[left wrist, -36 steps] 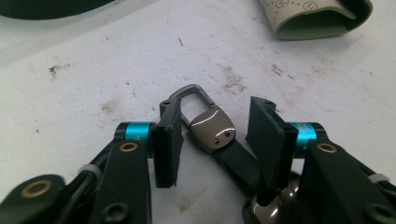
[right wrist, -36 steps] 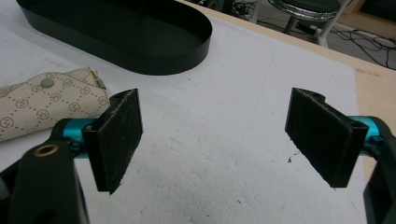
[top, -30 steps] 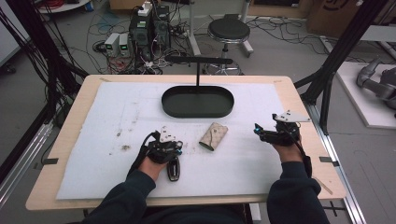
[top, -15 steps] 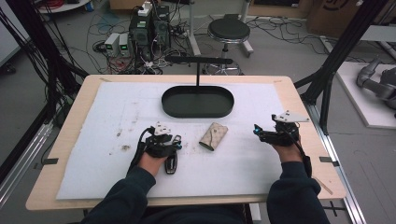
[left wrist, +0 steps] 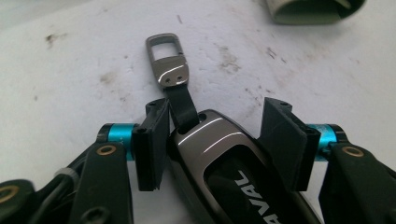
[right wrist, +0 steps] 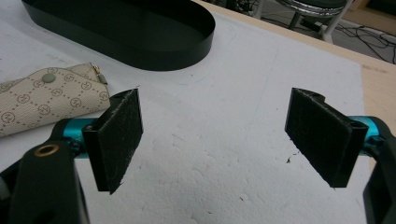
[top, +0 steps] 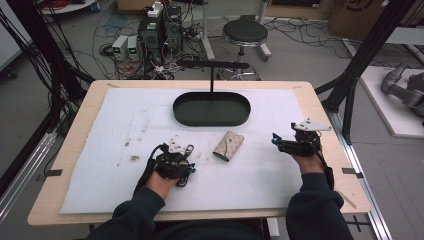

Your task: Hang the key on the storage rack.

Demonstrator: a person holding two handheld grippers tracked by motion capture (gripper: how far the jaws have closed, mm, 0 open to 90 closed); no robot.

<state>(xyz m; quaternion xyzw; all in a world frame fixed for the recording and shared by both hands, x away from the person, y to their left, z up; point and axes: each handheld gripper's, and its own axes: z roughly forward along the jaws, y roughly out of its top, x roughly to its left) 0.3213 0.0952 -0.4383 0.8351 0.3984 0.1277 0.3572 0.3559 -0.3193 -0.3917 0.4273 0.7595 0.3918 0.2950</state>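
Note:
A dark key fob (left wrist: pixel 219 163) with a black strap and a metal clasp (left wrist: pixel 168 60) lies on the white mat. My left gripper (left wrist: pixel 215 135) is shut on its strap end, with a pad at each side. In the high view the left gripper (top: pixel 187 151) sits left of centre, and the key fob (top: pixel 183 180) pokes out under the hand. A beige patterned pouch (top: pixel 228 146) lies between the two grippers. My right gripper (top: pixel 277 141) hovers right of the pouch (right wrist: pixel 42 100), pointing left. In its own view the right gripper (right wrist: pixel 215 135) is open, with bare mat between the pads.
A black oval tray (top: pixel 211 122) stands behind the pouch, its wall (right wrist: pixel 154 58) close ahead of the right gripper. A black stand with a crossbar (top: pixel 212 65) rises at the tray's far side. The white mat (top: pixel 132 157) is stained at the left. The wooden table edge (top: pixel 350 165) runs along the right.
The left gripper has settled lower over the key fob, so less of the fob sticks out toward the person. The right gripper has barely moved.

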